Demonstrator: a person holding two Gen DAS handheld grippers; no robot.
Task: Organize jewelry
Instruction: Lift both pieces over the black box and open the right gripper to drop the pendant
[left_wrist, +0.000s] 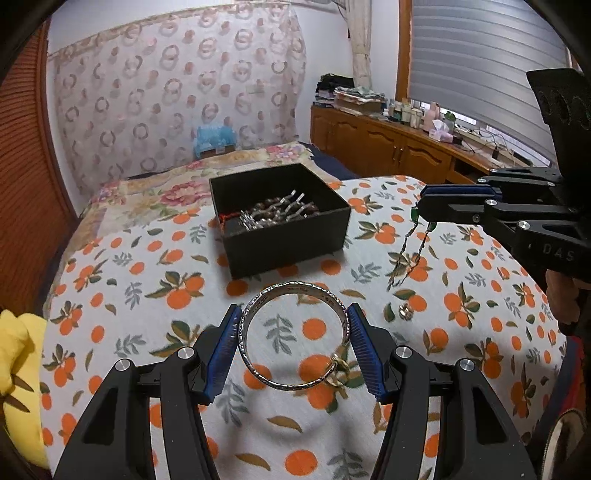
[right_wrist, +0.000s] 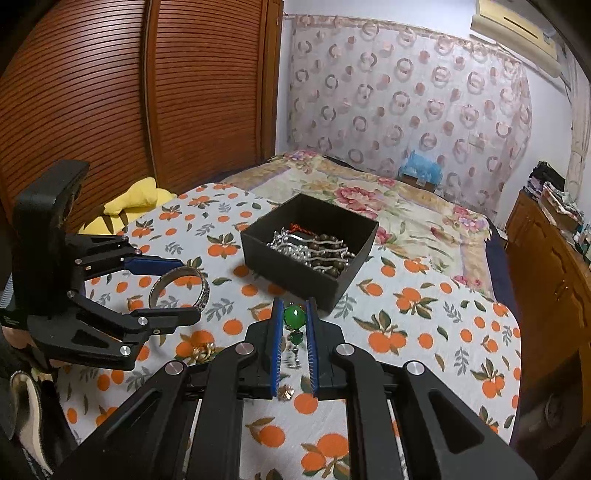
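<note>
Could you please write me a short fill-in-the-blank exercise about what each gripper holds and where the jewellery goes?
1. The left gripper is clamped on an engraved silver ____.
2. The right gripper pinches a chain necklace at its round ____ bead.
3. Silver chains and brown beads already lie inside the square ____ box.
4. A small gold ring lies on a cloth printed with ____.

Missing words: bangle; green; black; oranges

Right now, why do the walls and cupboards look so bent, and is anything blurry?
Left wrist view: the fisheye lens bows the slatted window blind; the engraved silver bangle stays sharp. Right wrist view: the slatted wooden doors curve likewise; the round green bead looks slightly soft.
</note>
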